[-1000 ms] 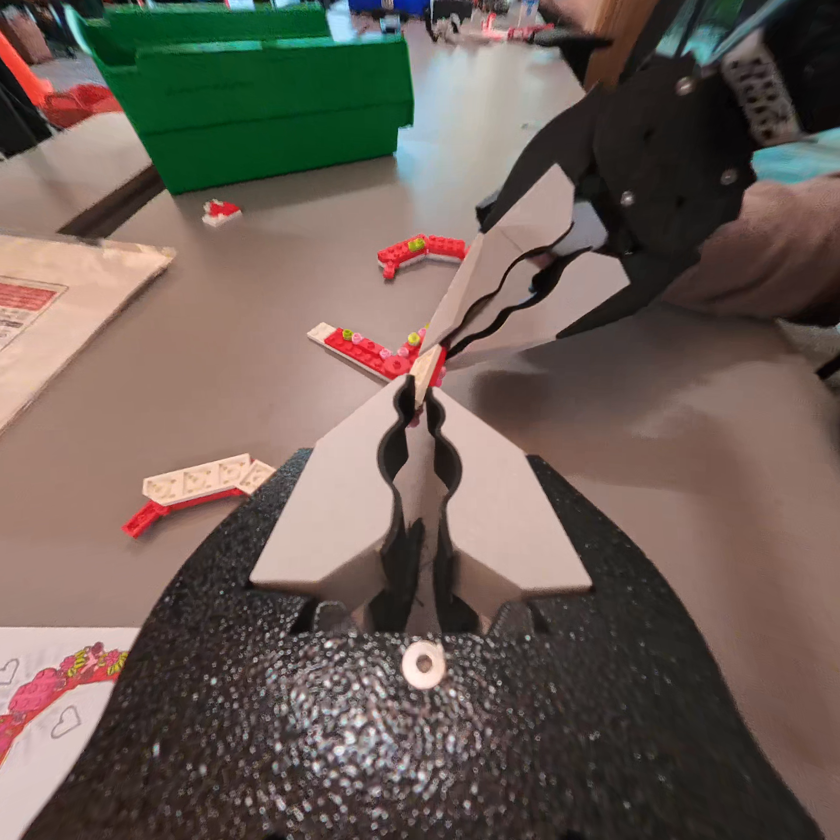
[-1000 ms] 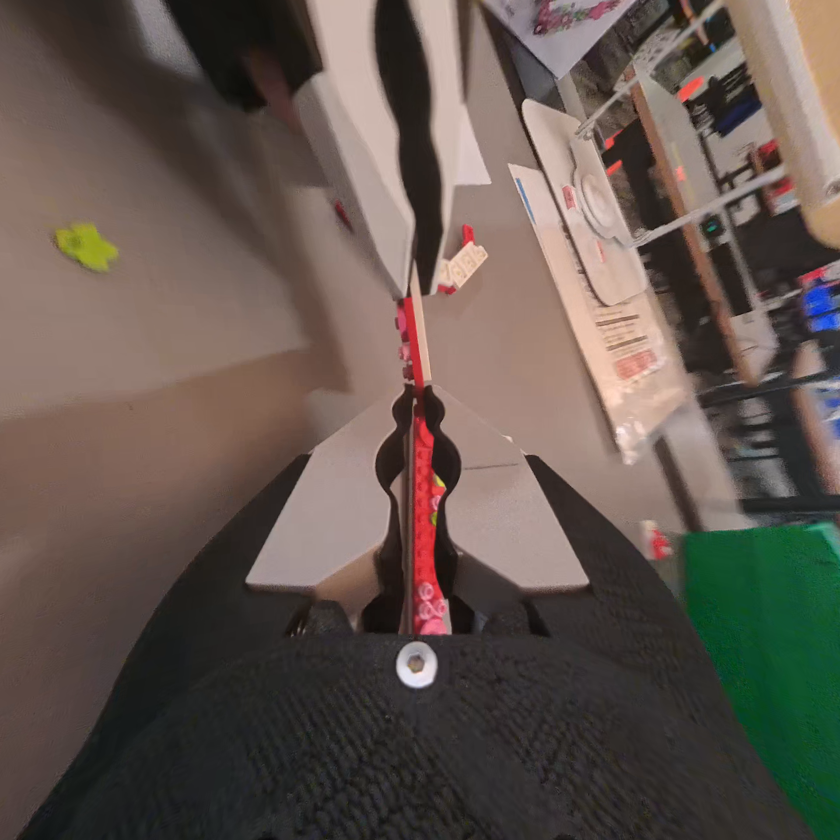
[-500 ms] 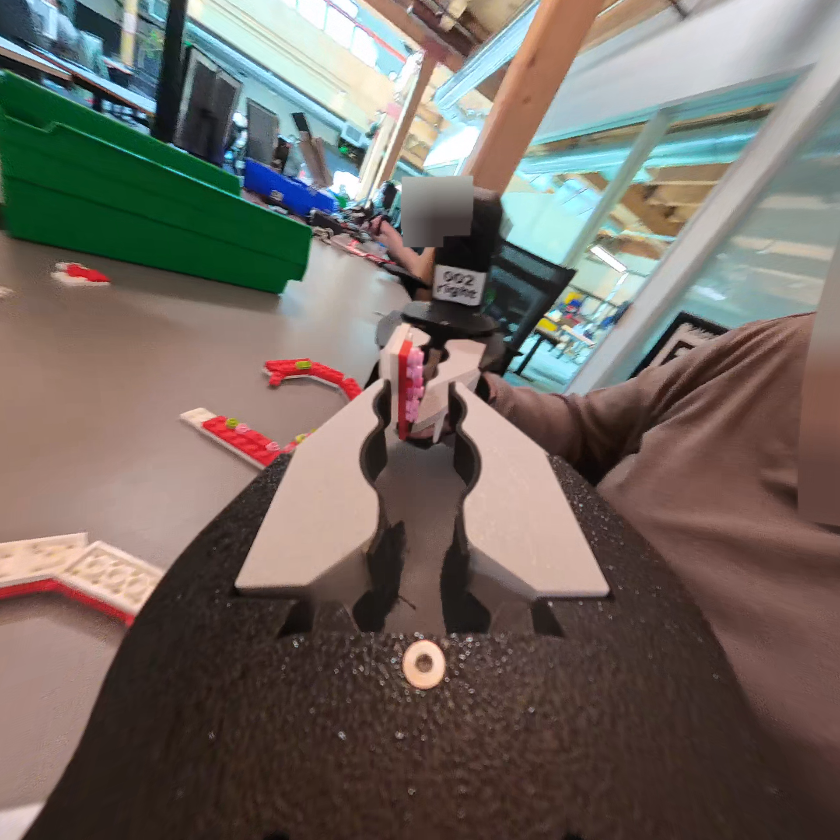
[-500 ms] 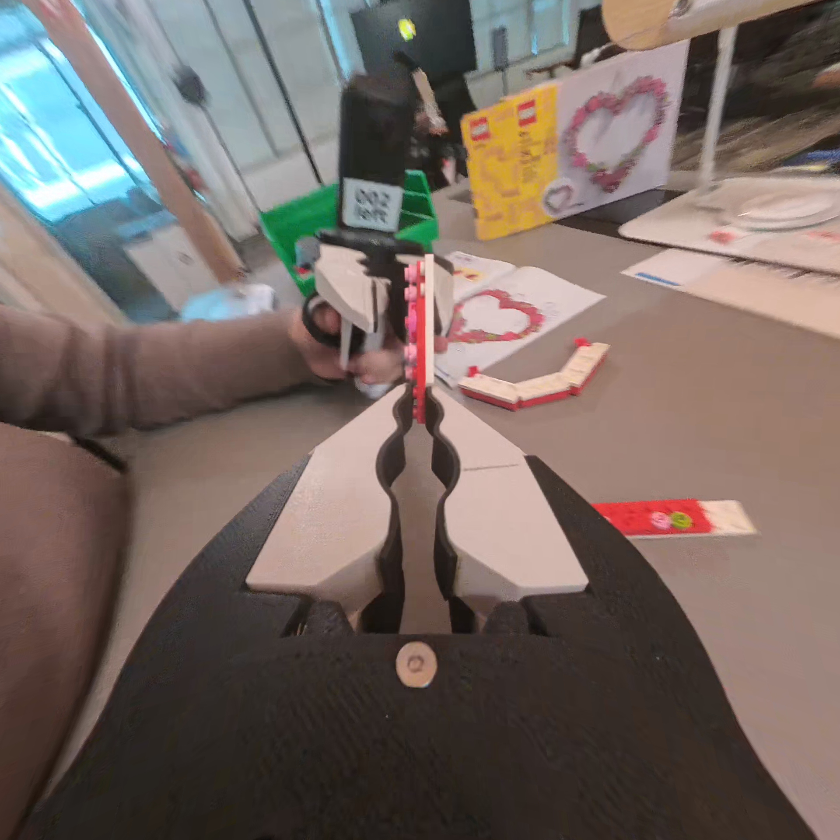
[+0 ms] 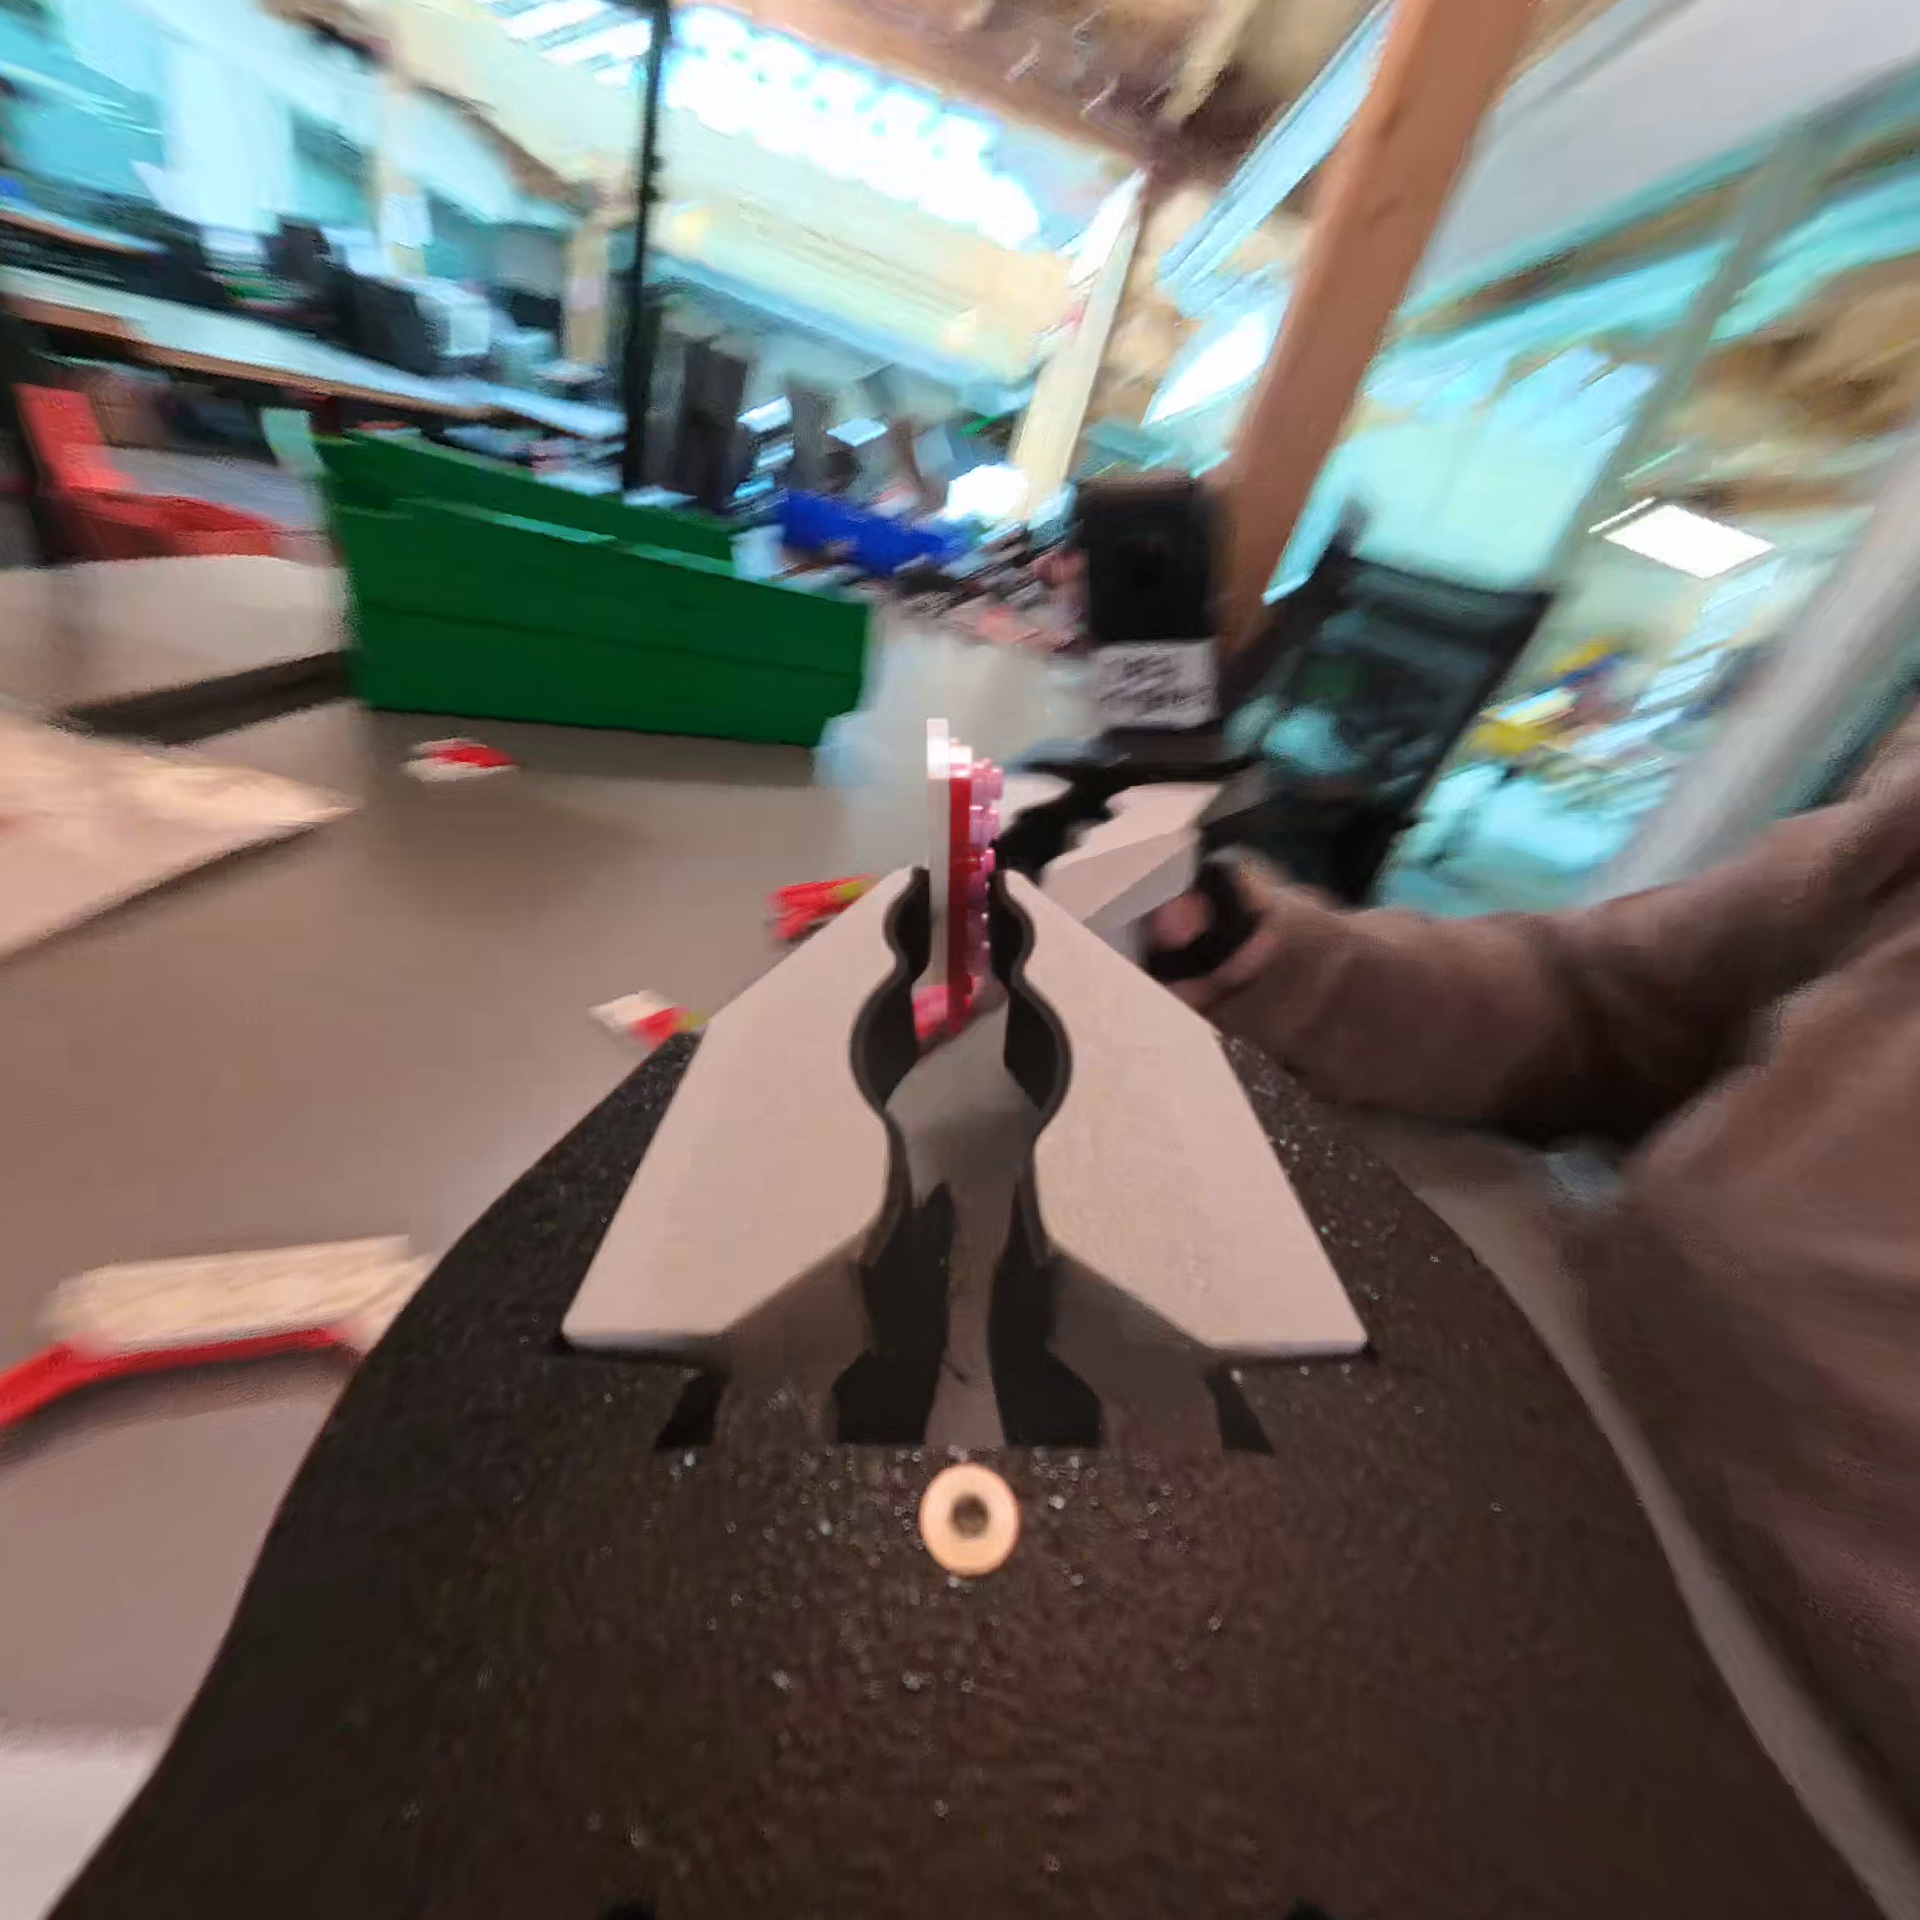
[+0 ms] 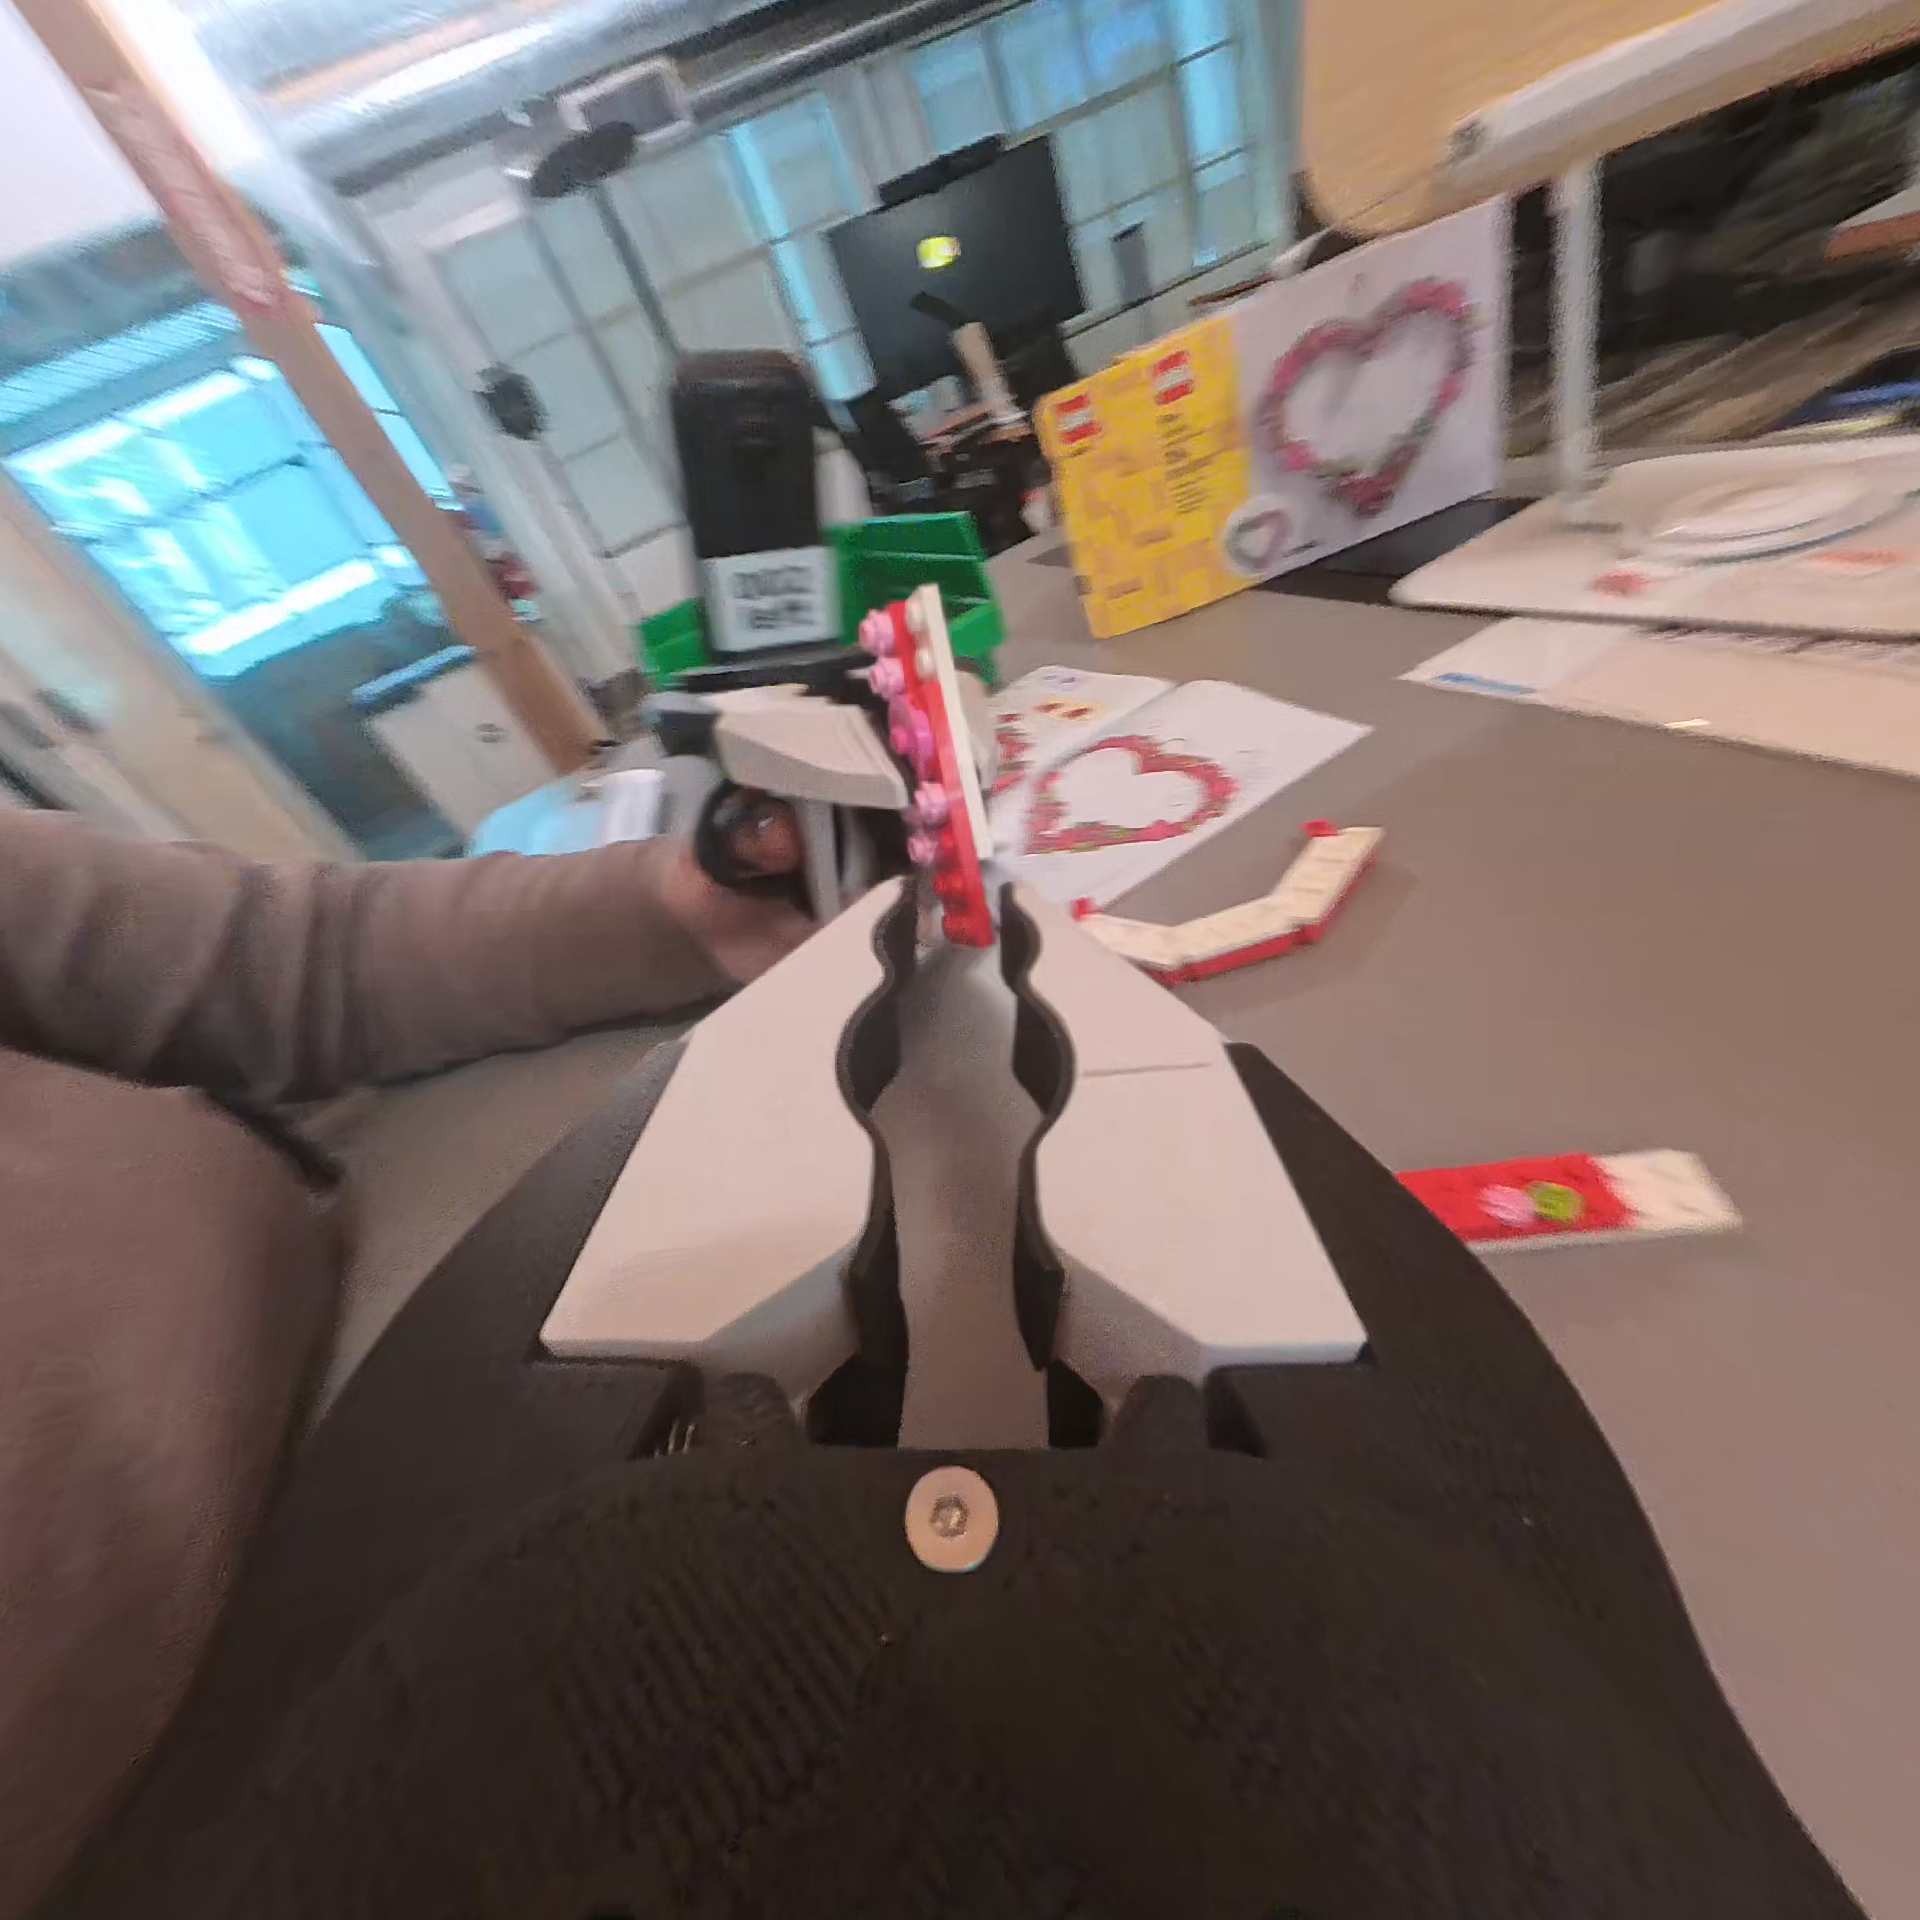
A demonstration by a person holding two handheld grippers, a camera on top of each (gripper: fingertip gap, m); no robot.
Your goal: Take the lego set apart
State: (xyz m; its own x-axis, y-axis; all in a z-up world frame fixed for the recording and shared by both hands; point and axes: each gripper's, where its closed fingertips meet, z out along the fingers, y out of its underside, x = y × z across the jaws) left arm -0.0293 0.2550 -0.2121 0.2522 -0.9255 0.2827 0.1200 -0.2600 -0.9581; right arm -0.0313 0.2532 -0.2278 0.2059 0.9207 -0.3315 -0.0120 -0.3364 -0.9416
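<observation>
A lego strip, white on one side and red with pink studs on the other, stands upright between the tips of my left gripper, which is shut on it. In the right wrist view the strip leans left, held by the left gripper farther off. Its lower end sits at the tips of my right gripper, whose jaws stand slightly apart around it. The right gripper also shows just right of the strip in the left wrist view.
On the grey table lie an angled white-and-red lego piece, a red-and-white strip and an open instruction booklet. The lego box and a green bin stand at the back. Small red bits lie ahead.
Both grippers rose off the table with the strip. The left gripper has closed on the strip, and the right gripper's jaws have widened a little around its lower end.
</observation>
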